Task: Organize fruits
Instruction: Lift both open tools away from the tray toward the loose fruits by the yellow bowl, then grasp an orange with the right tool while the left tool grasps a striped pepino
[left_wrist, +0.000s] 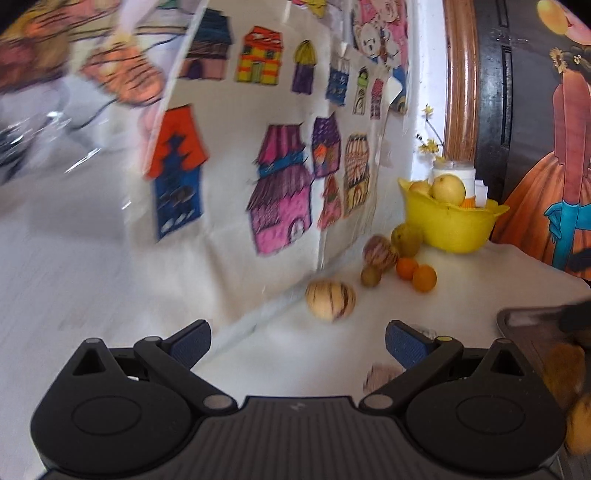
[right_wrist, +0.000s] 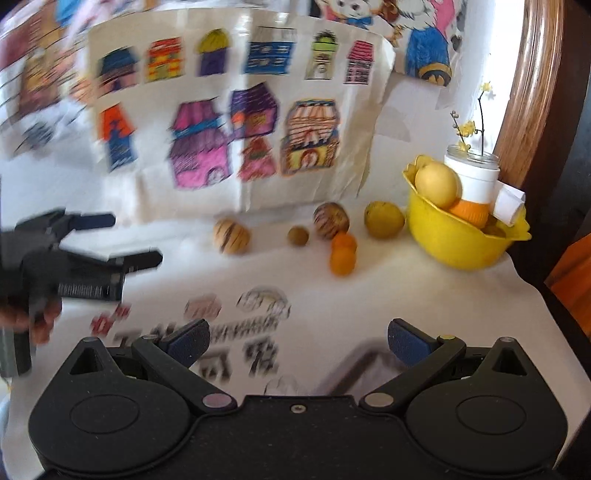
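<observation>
Probably the spread, empty left gripper (left_wrist: 298, 341) is needing to straddle the pale brown-striped round melon (left_wrist: 330, 300) squarely, while the right gripper (right_wrist: 298, 341) is waiting open.

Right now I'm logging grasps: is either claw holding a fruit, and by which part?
Nothing is held. The left claw and right claw are both open and empty.
</observation>
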